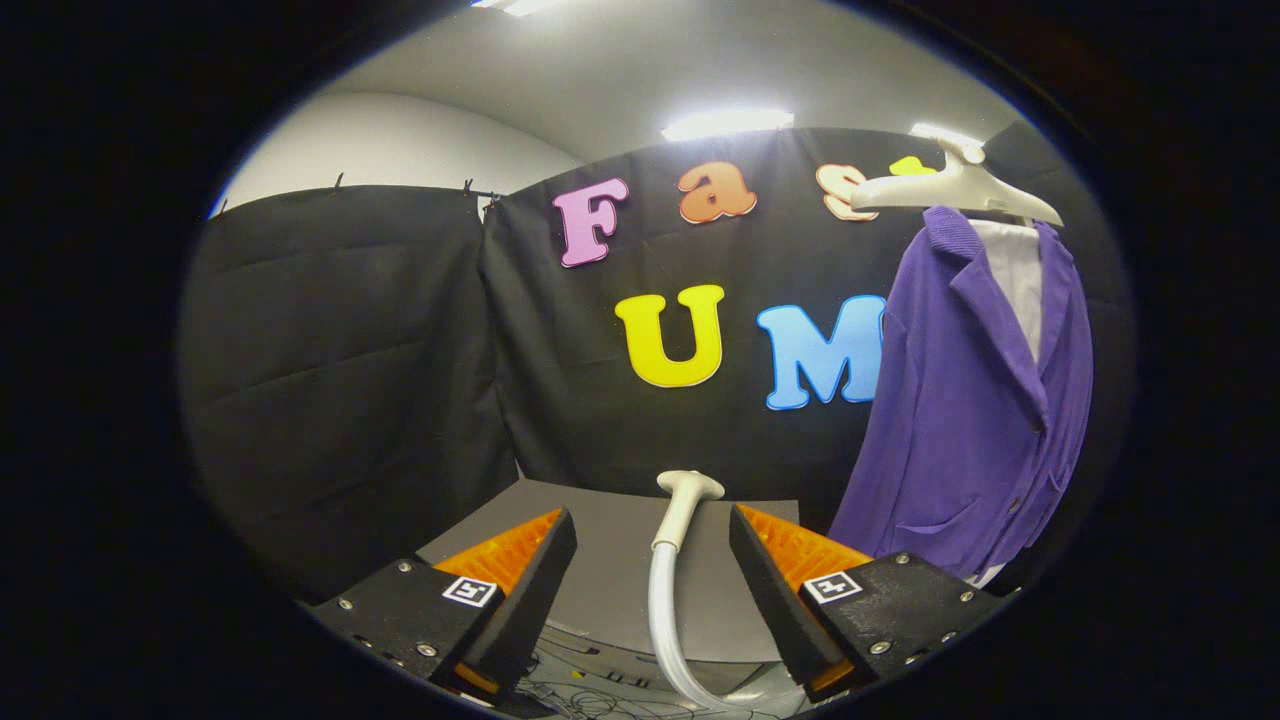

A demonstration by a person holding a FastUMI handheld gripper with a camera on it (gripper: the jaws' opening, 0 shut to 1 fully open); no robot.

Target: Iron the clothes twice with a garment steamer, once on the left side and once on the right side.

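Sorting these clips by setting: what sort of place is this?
Likely a cloth-walled recording booth set up for steaming clothes: a purple jacket on a white hanger, a white steamer head on a hose between the open gripper's fingers.

The gripper [652, 545] is held level and points forward, its two fingers [525, 570] spread wide apart with nothing pressed between them. Both fingers angle slightly inward toward their tips, the ridged pads [800, 548] facing each other across the gap. Each finger base carries a square marker [470, 590].
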